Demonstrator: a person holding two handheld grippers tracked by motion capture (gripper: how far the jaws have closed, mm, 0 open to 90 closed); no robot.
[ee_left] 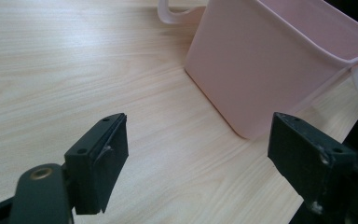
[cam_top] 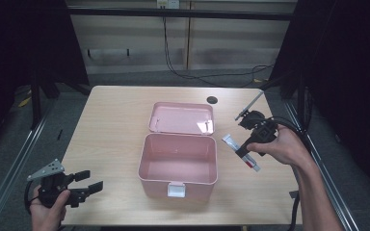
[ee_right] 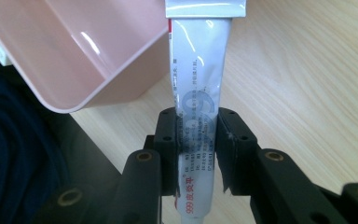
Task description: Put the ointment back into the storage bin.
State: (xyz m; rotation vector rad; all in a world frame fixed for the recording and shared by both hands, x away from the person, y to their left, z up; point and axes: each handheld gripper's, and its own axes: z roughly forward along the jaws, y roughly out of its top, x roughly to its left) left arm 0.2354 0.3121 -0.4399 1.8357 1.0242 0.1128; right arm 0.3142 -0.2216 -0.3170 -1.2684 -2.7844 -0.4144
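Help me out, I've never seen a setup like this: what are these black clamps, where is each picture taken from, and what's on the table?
A person sits at a wooden table and holds a hand-operated two-jaw clamp in each hand. The high view looks down from above the person. The other two come from cameras riding on the clamps, looking along their black jaws. In the middle stands an open pink box, its lid folded back and its white latch facing the person. The left gripper is open and holds nothing; it points at the box's side. The right gripper is shut on a white ointment tube, lifted beside the box's right wall.
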